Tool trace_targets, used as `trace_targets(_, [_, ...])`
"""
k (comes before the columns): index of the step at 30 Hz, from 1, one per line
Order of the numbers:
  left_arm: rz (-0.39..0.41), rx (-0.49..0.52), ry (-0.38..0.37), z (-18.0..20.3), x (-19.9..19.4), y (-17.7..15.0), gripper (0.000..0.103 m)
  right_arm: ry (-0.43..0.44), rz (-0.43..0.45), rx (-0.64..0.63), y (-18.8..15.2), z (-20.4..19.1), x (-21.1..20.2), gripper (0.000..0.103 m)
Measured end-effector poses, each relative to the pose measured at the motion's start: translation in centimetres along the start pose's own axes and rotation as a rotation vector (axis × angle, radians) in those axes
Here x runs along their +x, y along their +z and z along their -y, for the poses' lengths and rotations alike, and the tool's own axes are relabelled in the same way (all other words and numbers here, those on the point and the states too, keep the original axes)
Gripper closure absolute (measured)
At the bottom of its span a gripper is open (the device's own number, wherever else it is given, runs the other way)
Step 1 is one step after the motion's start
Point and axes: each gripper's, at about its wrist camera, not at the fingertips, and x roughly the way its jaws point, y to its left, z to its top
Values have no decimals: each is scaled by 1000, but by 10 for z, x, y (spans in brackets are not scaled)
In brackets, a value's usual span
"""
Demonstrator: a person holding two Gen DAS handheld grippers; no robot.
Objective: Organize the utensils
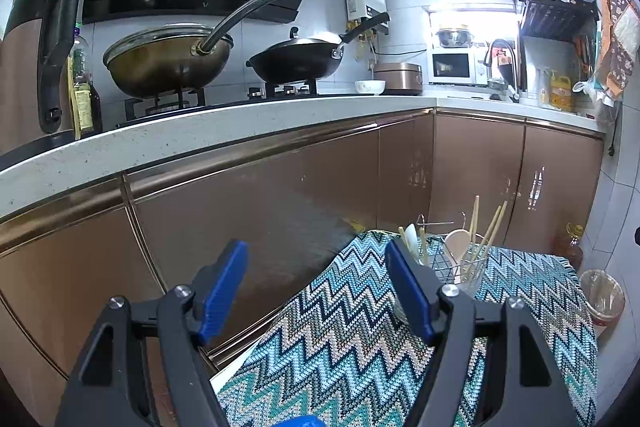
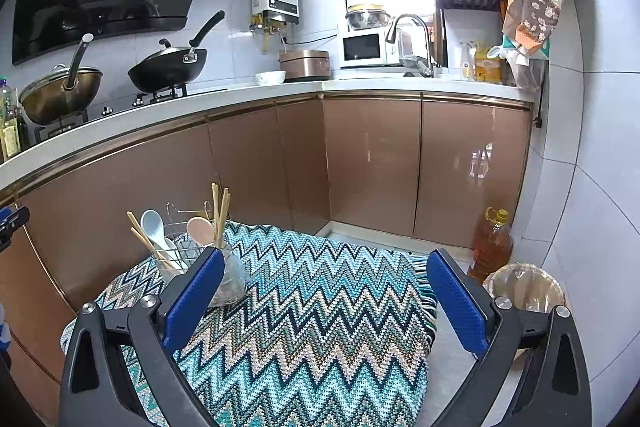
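Both the left gripper [image 1: 316,291] and right gripper [image 2: 324,291] were spread, holding nothing. Bamboo chopsticks [image 2: 220,215] and pale spoons [image 2: 154,227] stood in clear glass jars [image 2: 232,279] beside a wire rack [image 2: 180,223] on the zigzag-patterned woven cloth [image 2: 320,307]. Risk: a careless reach could tip a jar on the soft cloth.

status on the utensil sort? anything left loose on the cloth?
Looks mostly done: chopsticks, the white spoon and the pink spoon all stand upright in the glass holders beside the wire rack. In hand: nothing; left gripper and right gripper are both open and empty. Left: no loose utensils visible on the zigzag cloth, though its near edge is hidden.
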Motion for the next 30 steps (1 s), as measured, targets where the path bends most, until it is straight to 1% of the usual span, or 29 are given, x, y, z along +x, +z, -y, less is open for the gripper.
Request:
trace_targets(4, [0, -2, -2, 0, 1, -1, 33, -4, -5, -4, -1, 0, 1, 1])
trace_targets(30, [-11, 4, -5, 4, 8, -8, 33, -22, -21, -20, -4, -5, 5, 1])
